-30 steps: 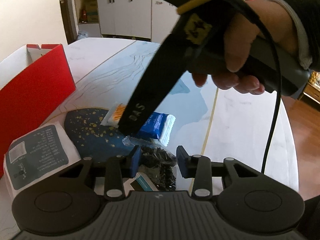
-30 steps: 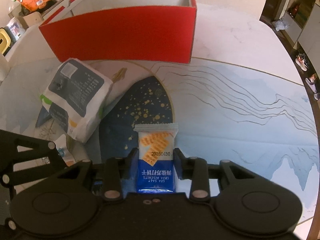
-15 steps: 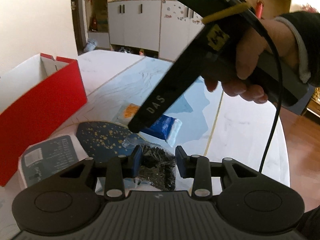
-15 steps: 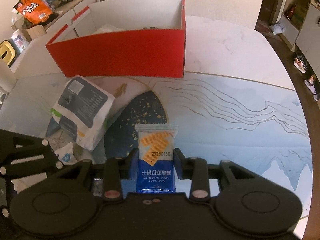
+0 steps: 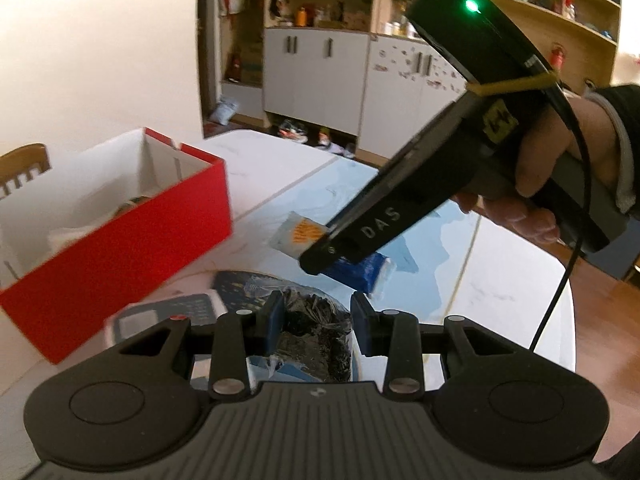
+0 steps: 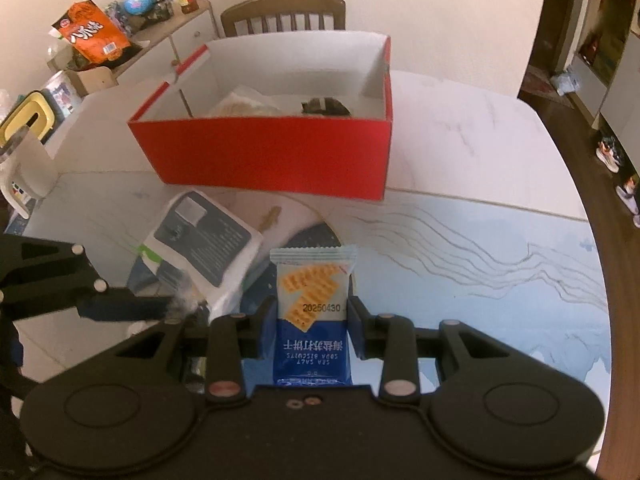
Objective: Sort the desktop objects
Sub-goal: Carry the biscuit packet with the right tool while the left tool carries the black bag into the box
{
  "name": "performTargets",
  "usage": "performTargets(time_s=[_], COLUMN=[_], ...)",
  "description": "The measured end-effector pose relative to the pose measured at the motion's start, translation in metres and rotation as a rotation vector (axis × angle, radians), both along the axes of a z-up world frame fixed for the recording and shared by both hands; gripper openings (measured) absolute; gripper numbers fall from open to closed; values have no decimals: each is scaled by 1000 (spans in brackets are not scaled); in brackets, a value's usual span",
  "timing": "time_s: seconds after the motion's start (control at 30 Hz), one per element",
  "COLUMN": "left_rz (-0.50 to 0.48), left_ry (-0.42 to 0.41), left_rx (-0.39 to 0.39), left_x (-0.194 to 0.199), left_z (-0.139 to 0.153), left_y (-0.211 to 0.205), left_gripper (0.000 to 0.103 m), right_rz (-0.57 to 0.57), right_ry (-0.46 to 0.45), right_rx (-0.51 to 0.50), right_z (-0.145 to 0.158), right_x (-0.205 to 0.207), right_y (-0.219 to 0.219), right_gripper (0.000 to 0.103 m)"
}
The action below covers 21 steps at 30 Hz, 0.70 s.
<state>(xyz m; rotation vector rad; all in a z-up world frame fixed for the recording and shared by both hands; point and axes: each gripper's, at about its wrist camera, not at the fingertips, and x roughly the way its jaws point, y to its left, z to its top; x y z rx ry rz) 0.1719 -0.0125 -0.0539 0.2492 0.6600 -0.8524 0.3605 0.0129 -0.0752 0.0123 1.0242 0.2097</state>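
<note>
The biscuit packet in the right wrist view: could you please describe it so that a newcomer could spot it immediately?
Find the red box on the marbled table. Nearer the camera, the right tongs grip the biscuit packet. Unlike the larger white bag alongside, it is blue-bottomed and pictures orange crackers.

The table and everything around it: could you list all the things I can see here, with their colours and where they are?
Red box: one, red outside, white inside, open, far side of the table, some items inside.
Biscuit packet: one, blue and white, between the right gripper's fingers.
Clear bag of dark bits: one, between the left gripper's fingers.
White pouch: one, white with a dark label, lying on the table before the box.
Table: one, white marble look with a blue pattern.
Chair: one, wooden, behind the box.
Orange snack bag: one, on a side cabinet.
Left gripper: black, shut on the bag.
Right gripper: black, shut on the packet.
Hand: one, holding the right gripper's handle.
</note>
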Motion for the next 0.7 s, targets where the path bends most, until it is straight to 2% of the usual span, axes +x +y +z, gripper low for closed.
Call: performTargets(time_s=[0.37,0.7], left_rz=[121,241], left_ry=[-48,-81], left_rx=[-2,-24], left_x=[6,31], left_z=[27,48], left_y=[32,58], left_gripper=[35,35], right_rz=[70,131], right_ry=[-51,-95], right_rx=[7,18], right_z=[25,47], right_x=[11,36], right_y=[18,30], right_gripper=[35,35])
